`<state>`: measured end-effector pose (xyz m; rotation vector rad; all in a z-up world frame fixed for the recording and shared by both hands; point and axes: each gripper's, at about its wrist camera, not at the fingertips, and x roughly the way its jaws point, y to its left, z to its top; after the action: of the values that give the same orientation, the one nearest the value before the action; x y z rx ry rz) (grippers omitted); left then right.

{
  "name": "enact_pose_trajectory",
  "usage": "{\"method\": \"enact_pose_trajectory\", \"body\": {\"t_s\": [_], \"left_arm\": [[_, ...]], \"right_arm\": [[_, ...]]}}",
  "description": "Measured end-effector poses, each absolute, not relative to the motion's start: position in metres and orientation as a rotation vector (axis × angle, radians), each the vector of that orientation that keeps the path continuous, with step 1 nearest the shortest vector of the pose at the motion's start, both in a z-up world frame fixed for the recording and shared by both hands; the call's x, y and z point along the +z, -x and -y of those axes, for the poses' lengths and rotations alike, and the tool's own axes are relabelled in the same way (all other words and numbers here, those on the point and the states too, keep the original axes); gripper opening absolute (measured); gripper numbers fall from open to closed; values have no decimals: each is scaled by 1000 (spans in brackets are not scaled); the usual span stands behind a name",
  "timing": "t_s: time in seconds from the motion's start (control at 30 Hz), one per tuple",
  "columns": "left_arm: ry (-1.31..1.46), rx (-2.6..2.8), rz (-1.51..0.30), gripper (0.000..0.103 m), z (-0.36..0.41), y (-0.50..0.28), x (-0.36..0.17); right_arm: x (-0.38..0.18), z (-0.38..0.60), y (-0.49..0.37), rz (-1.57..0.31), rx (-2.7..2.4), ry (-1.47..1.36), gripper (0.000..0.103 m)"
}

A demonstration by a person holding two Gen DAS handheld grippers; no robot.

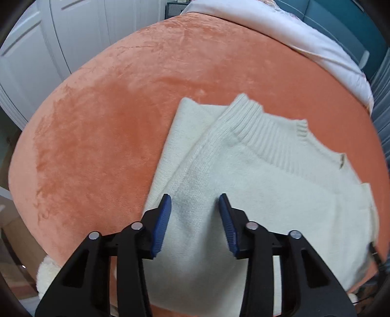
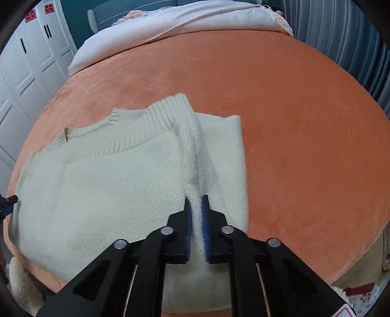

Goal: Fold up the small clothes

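A cream knit sweater (image 1: 256, 175) lies flat on the orange bedspread (image 1: 109, 122), ribbed collar away from me, its sides folded inward. My left gripper (image 1: 195, 201) is open just above the sweater's left part, with nothing between its blue pads. In the right wrist view the same sweater (image 2: 102, 185) fills the left half. My right gripper (image 2: 196, 198) is shut on a raised ridge of the sweater's right fold (image 2: 197, 170). The left gripper's tip shows at that view's far left edge (image 2: 8, 202).
A pale quilt (image 2: 185, 22) is bunched at the far end of the bed. White wardrobe doors (image 2: 29, 68) stand to the left, blue-grey curtains (image 2: 341, 36) to the right. A fluffy cream item (image 1: 48, 270) hangs at the bed's near edge.
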<state>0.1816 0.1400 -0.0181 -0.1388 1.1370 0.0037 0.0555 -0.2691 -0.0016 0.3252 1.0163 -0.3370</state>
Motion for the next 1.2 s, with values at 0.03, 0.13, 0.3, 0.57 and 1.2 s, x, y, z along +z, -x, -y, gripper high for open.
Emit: {"method": "enact_pose_trajectory", "body": {"t_s": [0.03, 0.13, 0.3, 0.57, 1.2], "left_arm": [[117, 5, -1128, 38, -138, -179, -18], [42, 15, -1117, 39, -129, -179, -24], [32, 31, -1126, 42, -126, -169, -10], [-15, 33, -1125, 44, -113, -140, 4], [203, 102, -1189, 59, -170, -101, -3]], "right_arm": [[4, 272, -50, -973, -339, -348, 8], [-14, 282, -47, -1025, -365, -340, 8], [20, 260, -35, -946, -392, -284, 14], [32, 178, -4, -936, -222, -138, 11], [33, 105, -6, -978, -15, -77, 11]]}}
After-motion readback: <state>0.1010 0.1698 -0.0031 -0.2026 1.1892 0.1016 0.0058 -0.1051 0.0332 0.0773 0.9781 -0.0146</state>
